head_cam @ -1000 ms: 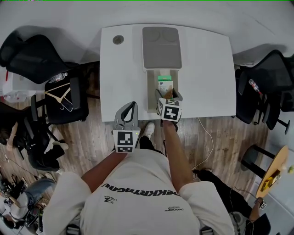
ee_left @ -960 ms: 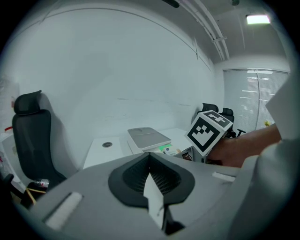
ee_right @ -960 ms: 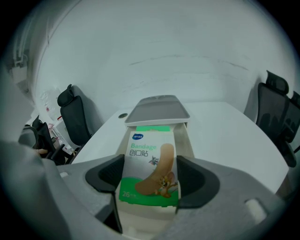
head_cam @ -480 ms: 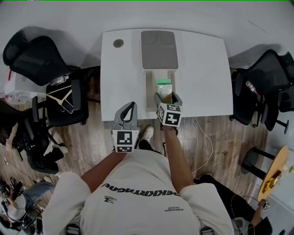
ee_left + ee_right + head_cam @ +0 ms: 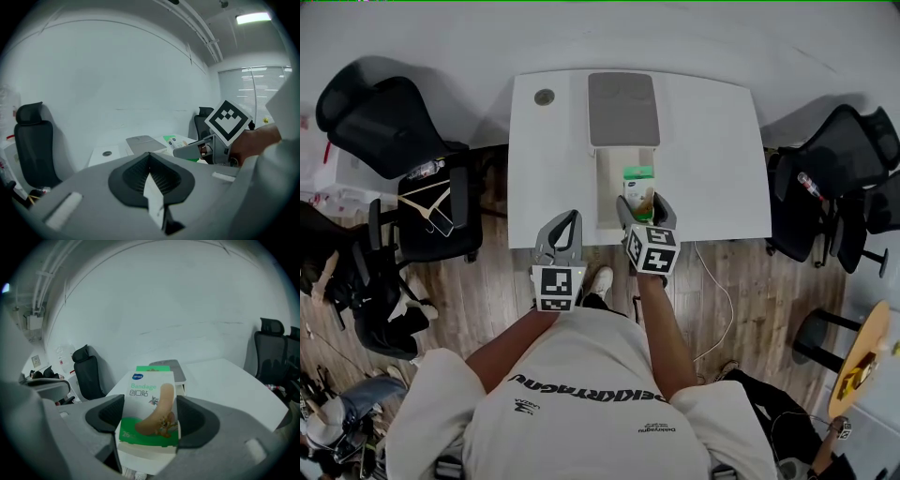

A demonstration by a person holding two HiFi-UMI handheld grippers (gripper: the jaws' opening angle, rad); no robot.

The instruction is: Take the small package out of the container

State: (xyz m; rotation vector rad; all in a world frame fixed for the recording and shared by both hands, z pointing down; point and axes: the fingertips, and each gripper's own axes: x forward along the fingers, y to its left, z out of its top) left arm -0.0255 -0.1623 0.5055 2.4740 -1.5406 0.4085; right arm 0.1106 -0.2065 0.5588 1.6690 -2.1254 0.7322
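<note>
My small package is white over green with a tan plaster printed across, the container and counter white, the lid grey, my right gripper grey with a black-and-white patterned cube.

white table carries an open white container at its near edge, grey lid just beyond, round disc at the far-left corner.
</note>
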